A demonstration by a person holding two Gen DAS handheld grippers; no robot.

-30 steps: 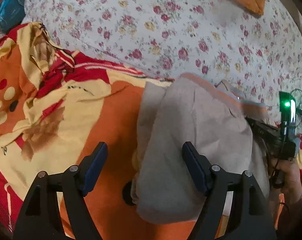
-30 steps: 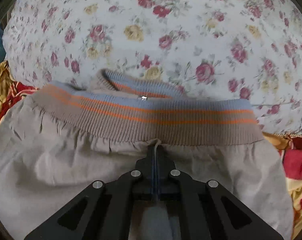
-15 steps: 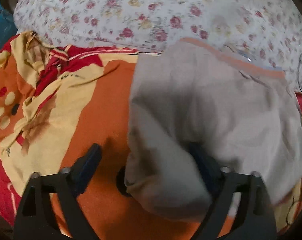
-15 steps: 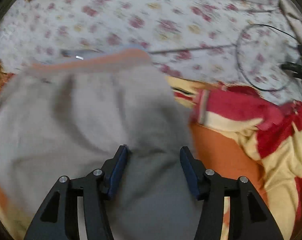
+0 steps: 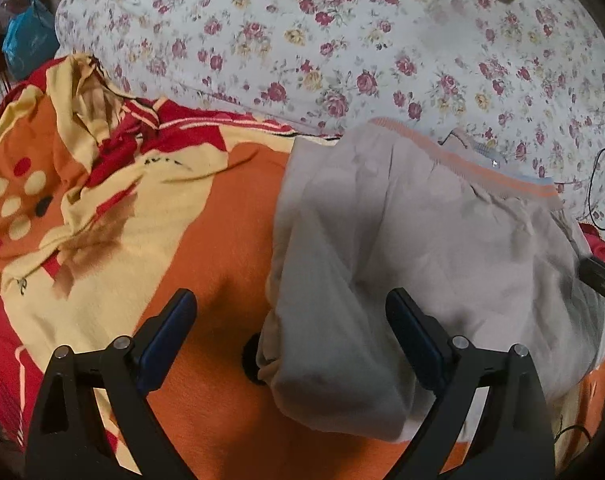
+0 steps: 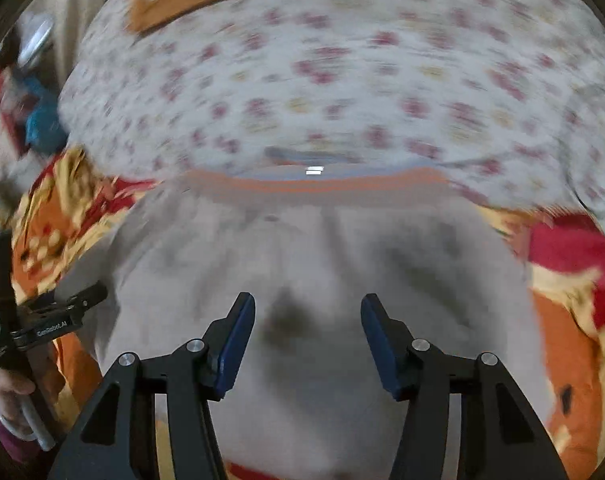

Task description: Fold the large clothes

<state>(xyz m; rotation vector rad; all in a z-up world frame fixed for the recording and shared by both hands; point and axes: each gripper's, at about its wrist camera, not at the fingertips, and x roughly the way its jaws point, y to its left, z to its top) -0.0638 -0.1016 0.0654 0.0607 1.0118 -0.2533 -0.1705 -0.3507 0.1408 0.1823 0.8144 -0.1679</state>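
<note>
A beige garment (image 5: 442, 240) with a ribbed orange-and-blue striped band (image 5: 498, 182) lies folded on the orange bedspread (image 5: 214, 248). My left gripper (image 5: 290, 324) is open wide just above it. The garment's folded left edge lies between the fingers, and the pads do not press on it. In the blurred right wrist view my right gripper (image 6: 308, 340) is open above the middle of the garment (image 6: 302, 248), holding nothing. The band (image 6: 314, 182) lies at the far side. The left gripper's body (image 6: 42, 320) and the hand (image 6: 6, 392) that holds it show at the left.
A white floral quilt (image 5: 342, 40) bulges behind the garment. The orange, yellow and red bedspread is rumpled at the left (image 5: 82, 140). A blue bag (image 5: 26, 44) sits at the far left, and a black cable (image 5: 598, 200) lies at the right. The right gripper's tip (image 5: 598, 276) shows at the right edge.
My right gripper let go of the garment under its band, opened and drew back and up. My left gripper's fingers spread wider, and the garment settled flat on the bed.
</note>
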